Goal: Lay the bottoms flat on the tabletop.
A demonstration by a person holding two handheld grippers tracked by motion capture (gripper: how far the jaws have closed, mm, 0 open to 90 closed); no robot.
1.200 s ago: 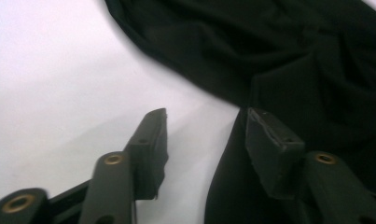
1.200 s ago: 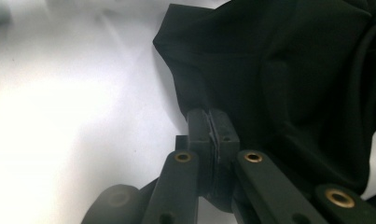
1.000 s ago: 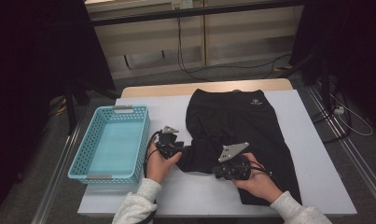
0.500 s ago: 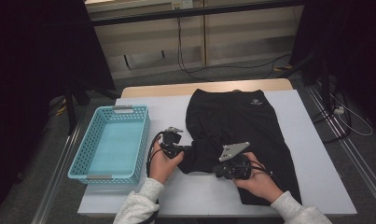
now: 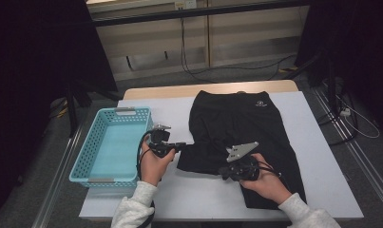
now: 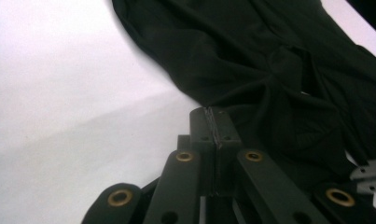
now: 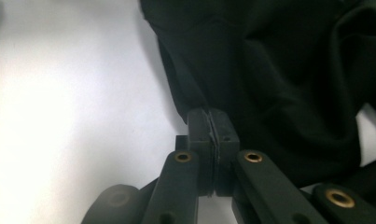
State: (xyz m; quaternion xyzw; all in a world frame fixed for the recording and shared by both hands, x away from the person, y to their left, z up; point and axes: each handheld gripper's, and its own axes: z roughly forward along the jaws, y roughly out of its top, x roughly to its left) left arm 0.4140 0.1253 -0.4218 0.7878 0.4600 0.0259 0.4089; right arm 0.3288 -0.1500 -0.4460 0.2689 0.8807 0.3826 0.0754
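Observation:
A black garment [image 5: 236, 128] with a small white logo lies spread on the white table [image 5: 322, 190]. Its near-left part is pulled up into a fold [image 5: 198, 159] between the two grippers. My left gripper [image 5: 181, 145] is shut on the left edge of that fold; in the left gripper view the jaws [image 6: 210, 117] pinch the dark cloth [image 6: 269, 70]. My right gripper [image 5: 223, 172] is shut on the fold's near hem, and the right gripper view shows the closed jaws [image 7: 209, 119] biting the fabric [image 7: 279, 74].
A teal plastic basket [image 5: 110, 112] with nothing in it stands at the table's left edge, close to the left hand. Bare white tabletop lies near the front edge and to the right of the garment. Cables and dark stands surround the table on the floor.
The left gripper has edged slightly right with the cloth edge. The right gripper has stayed almost in place, and both keep their hold.

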